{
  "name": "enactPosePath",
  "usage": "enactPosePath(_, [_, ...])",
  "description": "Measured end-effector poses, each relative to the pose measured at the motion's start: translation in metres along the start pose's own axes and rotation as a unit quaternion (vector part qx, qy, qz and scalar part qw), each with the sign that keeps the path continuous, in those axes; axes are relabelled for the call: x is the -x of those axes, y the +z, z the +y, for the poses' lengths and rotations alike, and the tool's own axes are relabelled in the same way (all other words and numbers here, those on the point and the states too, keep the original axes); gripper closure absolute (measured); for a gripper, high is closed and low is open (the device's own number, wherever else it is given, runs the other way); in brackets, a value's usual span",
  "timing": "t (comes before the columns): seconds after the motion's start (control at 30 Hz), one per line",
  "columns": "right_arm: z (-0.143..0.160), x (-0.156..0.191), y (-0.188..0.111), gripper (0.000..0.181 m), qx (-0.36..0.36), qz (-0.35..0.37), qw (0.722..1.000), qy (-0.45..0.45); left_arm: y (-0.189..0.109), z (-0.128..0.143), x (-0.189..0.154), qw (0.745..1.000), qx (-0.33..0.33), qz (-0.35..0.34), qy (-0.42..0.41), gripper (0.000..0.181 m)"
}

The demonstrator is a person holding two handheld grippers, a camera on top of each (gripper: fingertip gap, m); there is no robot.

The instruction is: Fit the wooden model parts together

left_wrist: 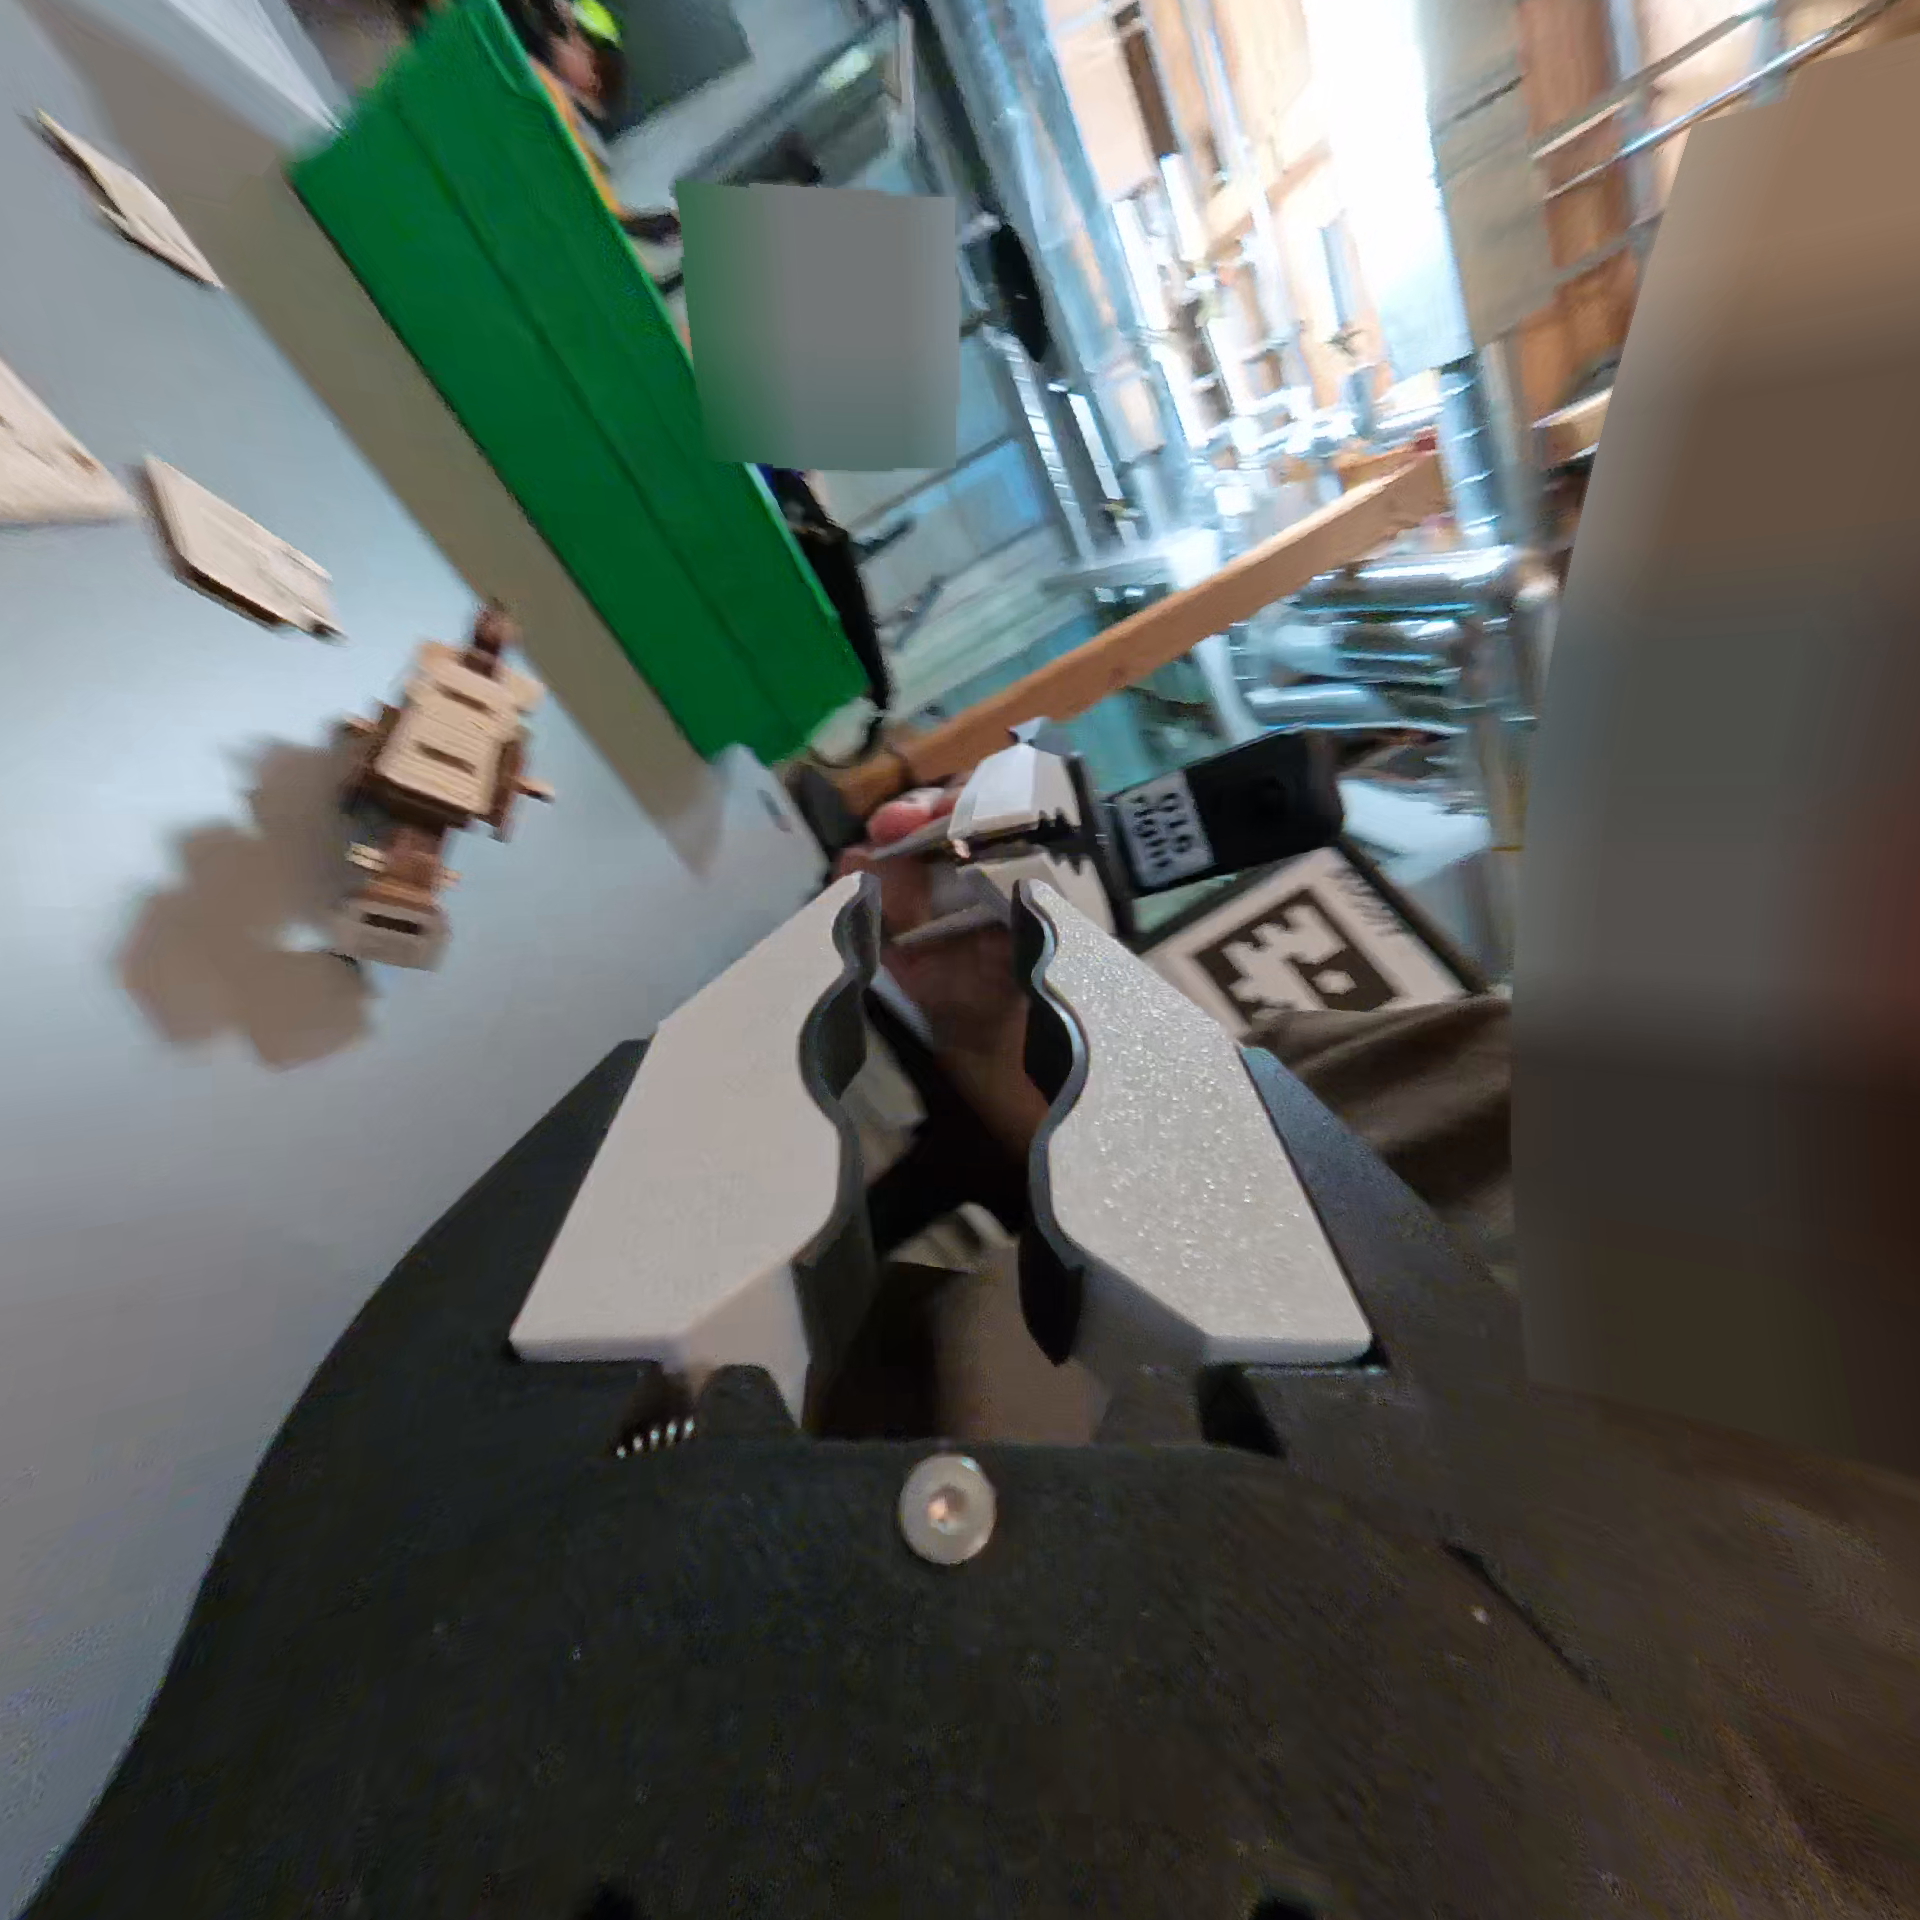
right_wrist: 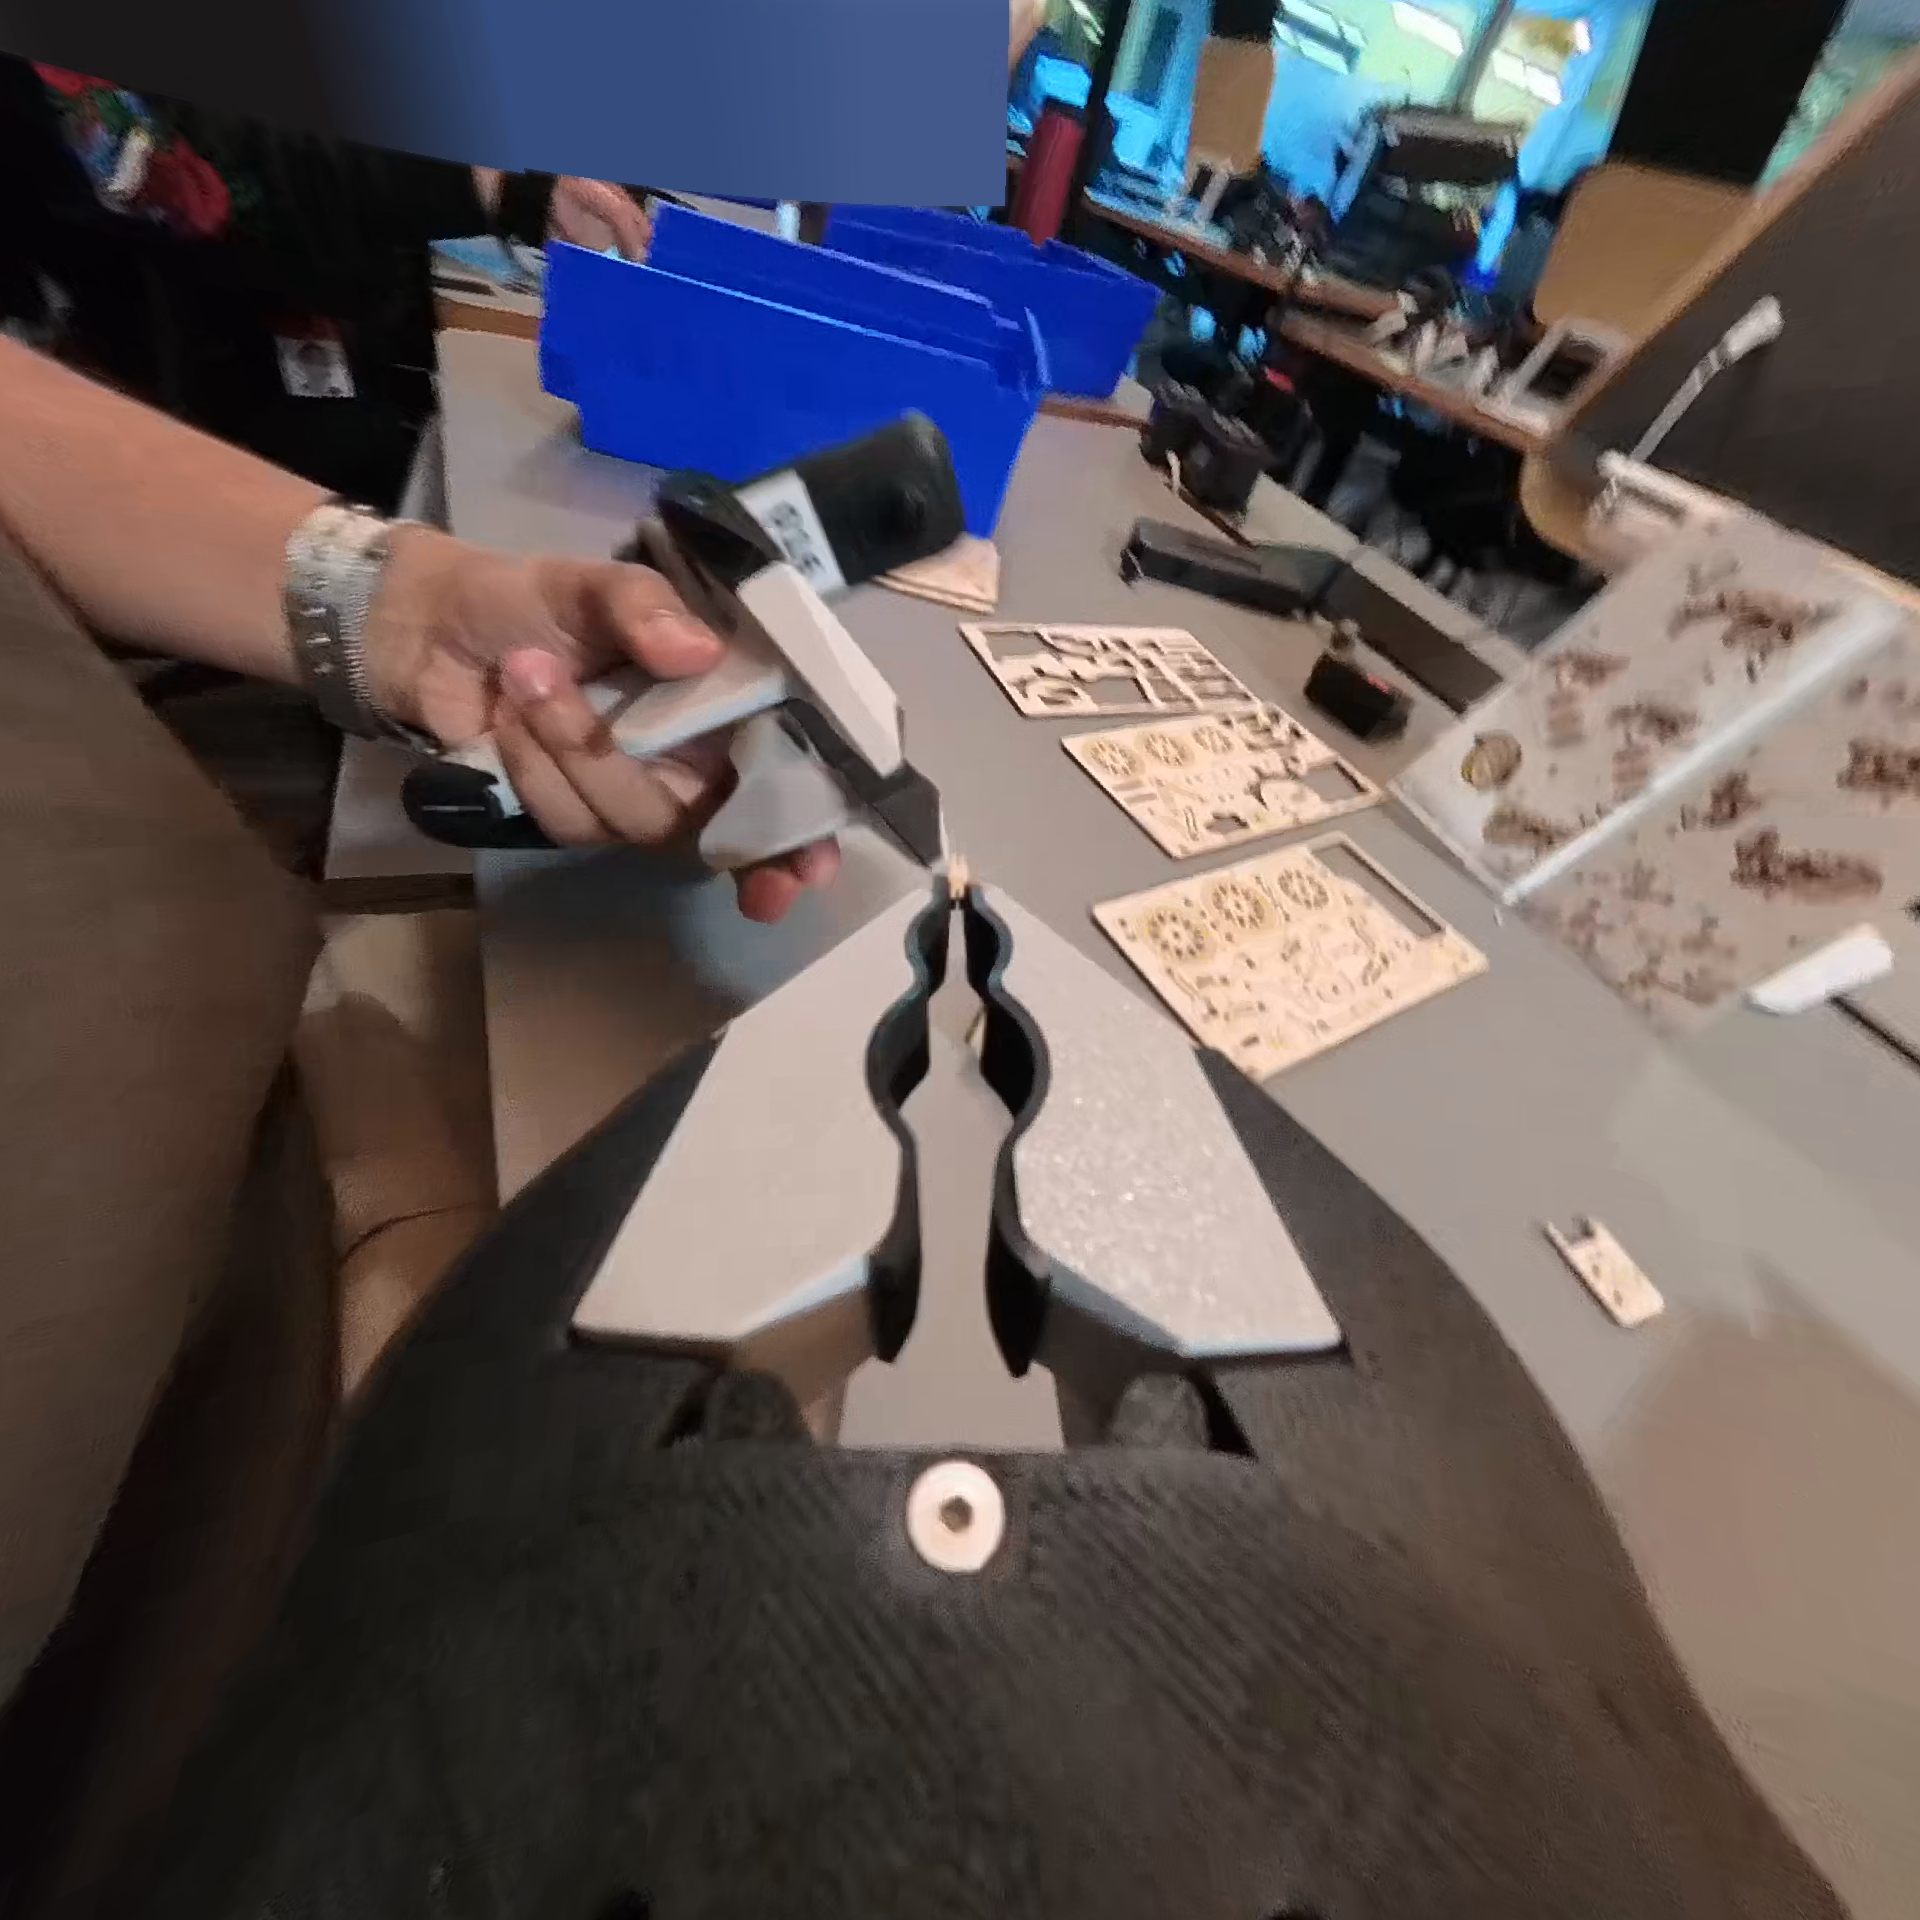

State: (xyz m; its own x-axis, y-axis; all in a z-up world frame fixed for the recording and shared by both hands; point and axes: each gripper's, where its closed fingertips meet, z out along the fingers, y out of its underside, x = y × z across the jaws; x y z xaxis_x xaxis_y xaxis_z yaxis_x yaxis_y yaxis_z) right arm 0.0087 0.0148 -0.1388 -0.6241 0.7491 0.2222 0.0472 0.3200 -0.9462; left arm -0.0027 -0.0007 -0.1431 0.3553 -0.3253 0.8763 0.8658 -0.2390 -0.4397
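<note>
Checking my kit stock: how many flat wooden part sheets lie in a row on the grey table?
3: far sheet, middle sheet, near sheet; more may hide beyond view.

- Left wrist view: strong overexposure is seen at the upper right; motion blur is spread across the frame, and a soft shadow is cast at the left beneath the wooden model (left_wrist: pixel 436 790).
- Right wrist view: even daylight is shown; edges are smeared and bent by wide-angle distortion.
</note>
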Motion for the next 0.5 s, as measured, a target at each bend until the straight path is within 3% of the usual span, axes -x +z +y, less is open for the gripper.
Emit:
enactPosePath(0.03, [0.005, -0.006, 0.000, 0.181, 0.013, 0.012, 1.000, 0.018, -0.002, -0.005, 0.007, 0.999, -0.007, -0.034, 0.034, 0.158])
enactPosePath(0.1, [0.017, -0.018, 0.001, 0.181, 0.041, 0.036, 0.997, 0.047, -0.008, -0.015, 0.029, 0.982, -0.011, -0.137, 0.126, 0.156])
enactPosePath(0.2, [0.034, -0.028, 0.003, 0.181, 0.081, 0.060, 0.992, 0.074, -0.016, -0.023, 0.064, 0.926, 0.030, -0.290, 0.239, 0.141])
enactPosePath(0.37, [0.044, -0.029, 0.007, 0.181, 0.097, 0.061, 0.985, 0.129, -0.005, -0.008, 0.091, 0.911, 0.114, -0.337, 0.207, 0.140])
enactPosePath(0.5, [0.044, -0.031, 0.004, 0.181, 0.085, 0.055, 0.982, 0.163, -0.001, -0.012, 0.100, 0.909, 0.126, -0.342, 0.199, 0.144])
